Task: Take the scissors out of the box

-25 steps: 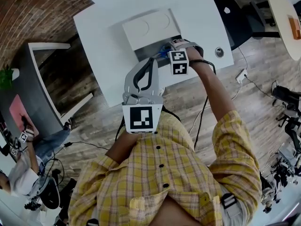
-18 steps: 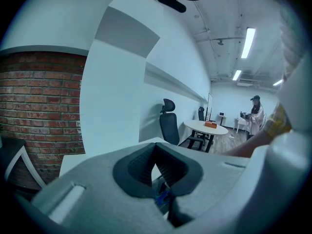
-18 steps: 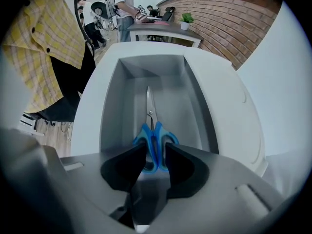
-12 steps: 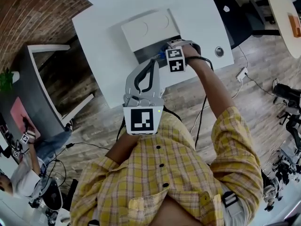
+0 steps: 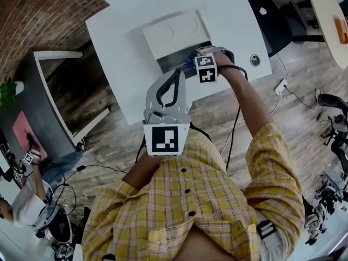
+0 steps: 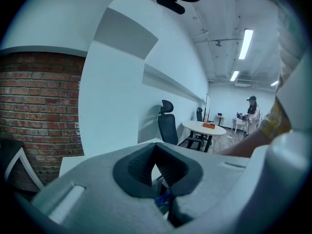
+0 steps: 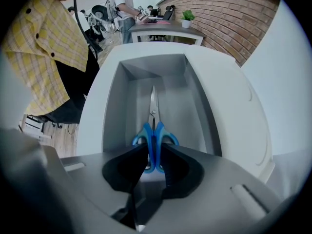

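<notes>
- Blue-handled steel scissors [image 7: 154, 126] are lying flat on the floor of the open grey box [image 7: 122, 101]. The blades are closed and pointing toward the far wall, and the handle loops are sitting at the near end. They are not yet lifting.
- Right tongs [image 7: 155, 162] are pointing straight down into the box and have just been closing. The dark jaws are now pressing on either side of the two blue handles, which are sitting between them. The jaws are standing fairly wide only because the handles are filling the gap.
- My reading for the task: the grasp is looking made, so the job is passing from reaching to lifting. The next move is calling for a straight rise clear of the box walls.
- Risk as I am judging it: the hold is sitting on the handle end alone, so the blades may sag or swing and catch a wall going up.
- Left tongs [image 6: 155, 147] are hovering by the near side of the box, jaws meeting at the tips, carrying nothing.
- White box lid with two round dents [image 5: 174, 32] is lying just beyond the grey opening, and everything is resting on the plain white worktop [image 5: 228, 15].
</notes>
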Demonstrator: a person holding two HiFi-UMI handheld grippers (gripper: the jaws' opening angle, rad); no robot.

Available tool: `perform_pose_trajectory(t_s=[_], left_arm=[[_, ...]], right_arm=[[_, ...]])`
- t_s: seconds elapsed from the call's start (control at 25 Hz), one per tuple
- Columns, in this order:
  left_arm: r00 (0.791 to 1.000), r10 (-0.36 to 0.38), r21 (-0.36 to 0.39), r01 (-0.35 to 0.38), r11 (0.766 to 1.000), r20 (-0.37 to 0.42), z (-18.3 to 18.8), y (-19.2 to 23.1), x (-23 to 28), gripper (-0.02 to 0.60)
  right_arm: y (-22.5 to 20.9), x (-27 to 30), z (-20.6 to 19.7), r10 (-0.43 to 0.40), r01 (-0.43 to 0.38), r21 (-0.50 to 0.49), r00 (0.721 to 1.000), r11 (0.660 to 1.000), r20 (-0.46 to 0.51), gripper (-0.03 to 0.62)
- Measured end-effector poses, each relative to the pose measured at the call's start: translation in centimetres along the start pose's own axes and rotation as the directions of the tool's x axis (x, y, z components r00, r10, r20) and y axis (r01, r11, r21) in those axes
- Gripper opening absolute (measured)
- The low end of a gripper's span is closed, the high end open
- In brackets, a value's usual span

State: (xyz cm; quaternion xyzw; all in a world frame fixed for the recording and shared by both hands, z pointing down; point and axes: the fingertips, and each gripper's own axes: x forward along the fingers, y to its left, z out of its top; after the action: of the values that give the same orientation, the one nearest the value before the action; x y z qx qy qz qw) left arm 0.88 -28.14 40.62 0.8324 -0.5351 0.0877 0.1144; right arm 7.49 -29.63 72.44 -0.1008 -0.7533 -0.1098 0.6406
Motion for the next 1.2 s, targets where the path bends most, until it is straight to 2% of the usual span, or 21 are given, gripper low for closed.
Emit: perform_pose_trajectory(t_s=[0.32, 0.72, 1.2], left_arm=[[1.000, 0.011, -0.023, -0.011, 1.000, 0.001, -0.1, 0.5, -0.6, 0.002], [1.000, 0.015, -0.015, -0.015, 1.000, 0.017, 0.4, 0.2, -1.9, 0.002], [0.999, 0.001, 0.001, -0.001, 1.000, 0.054, 1.9, -0.5, -3.2, 0.002]], right_arm=[[-0.1, -1.0, 0.9, -0.029, 0.026, 0.062, 0.998, 0.998, 0.049, 0.089], [0.5, -3.9, 0.8, -0.088, 0.070, 0.162, 0.990, 0.984, 0.108, 0.089], [0.9, -8.6, 1.0, -0.212, 0.150, 0.310, 0.961, 0.939, 0.176, 0.089]])
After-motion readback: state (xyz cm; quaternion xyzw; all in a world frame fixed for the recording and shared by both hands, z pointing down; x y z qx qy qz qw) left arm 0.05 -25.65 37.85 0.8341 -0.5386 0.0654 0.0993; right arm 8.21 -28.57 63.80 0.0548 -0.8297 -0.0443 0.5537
